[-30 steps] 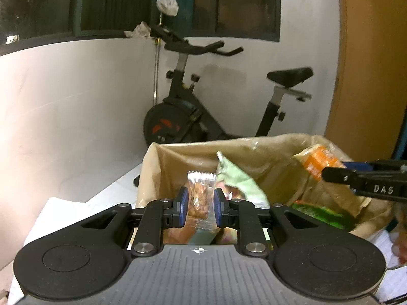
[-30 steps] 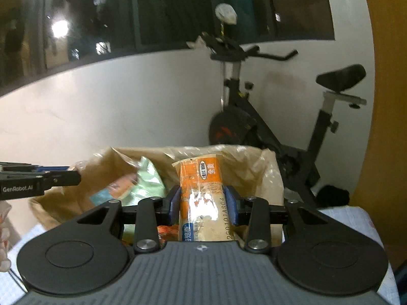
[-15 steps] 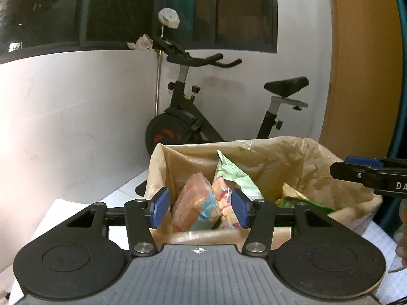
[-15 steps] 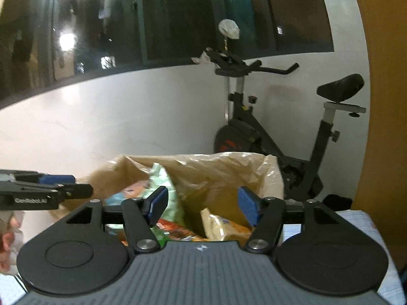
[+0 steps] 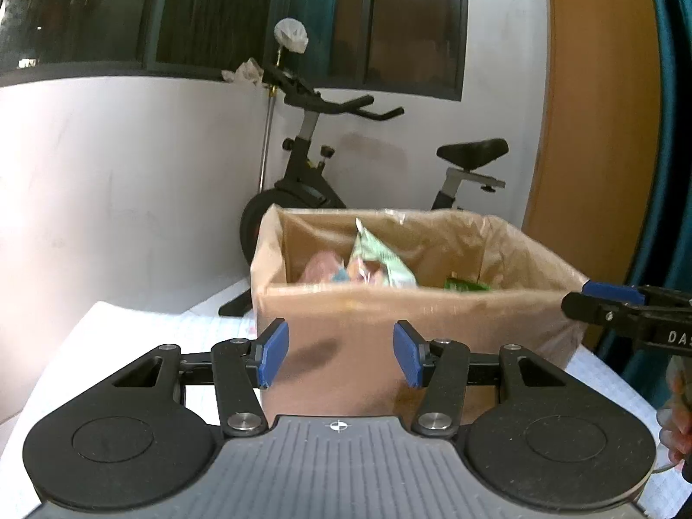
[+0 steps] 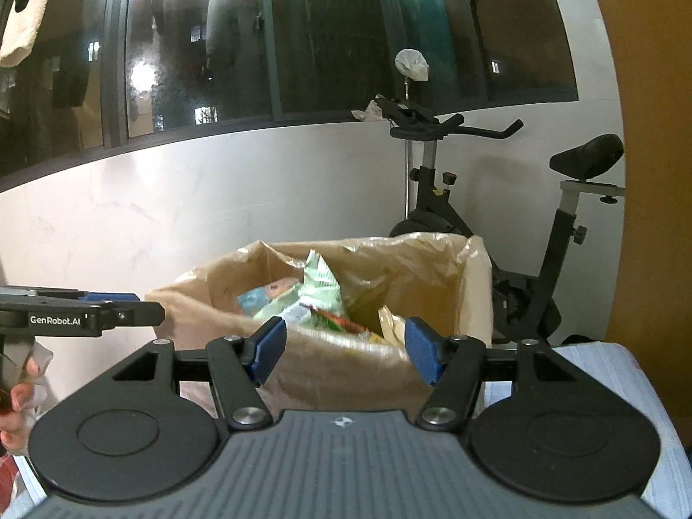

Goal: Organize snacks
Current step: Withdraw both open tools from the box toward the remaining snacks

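Two grippers face the cardboard box [image 5: 389, 315] on the white table [image 5: 129, 328], snack packets [image 6: 320, 285] piled inside; left gripper [image 5: 341, 357] and right gripper [image 6: 346, 350] both have fingers apart, nothing between them. Best to clear the box rim fully before turning for another snack. Box bottom is hidden, packets blur, no loose snacks in view.

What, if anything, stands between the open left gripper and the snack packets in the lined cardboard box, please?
The box's own near wall does. The left gripper is open and empty, level with that wall from outside, while the green snack packet sits inside behind the rim. Above the rim nothing visible blocks the way.
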Tool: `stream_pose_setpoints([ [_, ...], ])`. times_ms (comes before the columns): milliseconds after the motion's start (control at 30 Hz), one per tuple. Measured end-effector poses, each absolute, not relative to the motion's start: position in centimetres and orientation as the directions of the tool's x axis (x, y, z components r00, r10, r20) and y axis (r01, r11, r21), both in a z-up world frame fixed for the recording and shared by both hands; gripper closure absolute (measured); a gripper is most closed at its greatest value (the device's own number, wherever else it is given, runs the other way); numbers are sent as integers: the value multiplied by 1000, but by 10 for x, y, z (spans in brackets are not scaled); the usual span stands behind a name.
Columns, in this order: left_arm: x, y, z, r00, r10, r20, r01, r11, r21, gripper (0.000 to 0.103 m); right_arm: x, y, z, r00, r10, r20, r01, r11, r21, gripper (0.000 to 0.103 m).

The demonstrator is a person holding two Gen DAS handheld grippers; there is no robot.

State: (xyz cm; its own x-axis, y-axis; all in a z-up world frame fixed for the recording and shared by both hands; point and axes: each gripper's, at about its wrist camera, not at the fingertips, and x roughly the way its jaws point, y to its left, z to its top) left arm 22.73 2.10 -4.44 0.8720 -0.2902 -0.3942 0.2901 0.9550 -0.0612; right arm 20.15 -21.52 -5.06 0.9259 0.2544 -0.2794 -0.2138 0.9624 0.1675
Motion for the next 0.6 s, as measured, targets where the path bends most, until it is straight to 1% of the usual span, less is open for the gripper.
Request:
stream_pose_setpoints([
  [133, 222, 24, -57, 860, -288, -421, 281, 956, -81, 47, 188, -215, -60, 930, 249, -270, -207, 963, 172, 39],
  [300, 216, 27, -73, 845, -287, -451, 270, 957, -104, 47, 178, -218, -73, 928, 236, -289, -186, 964, 190, 39],
  [433, 213, 27, -89, 829, -279, -485, 257, 960, -114, 47, 172, -224, -92, 921, 220, -322, -152, 963, 223, 39],
  [600, 215, 27, -107, 805, -272, -528, 240, 962, -129, 47, 169, -228, -119, 897, 214, -387, -121, 960, 251, 39],
])
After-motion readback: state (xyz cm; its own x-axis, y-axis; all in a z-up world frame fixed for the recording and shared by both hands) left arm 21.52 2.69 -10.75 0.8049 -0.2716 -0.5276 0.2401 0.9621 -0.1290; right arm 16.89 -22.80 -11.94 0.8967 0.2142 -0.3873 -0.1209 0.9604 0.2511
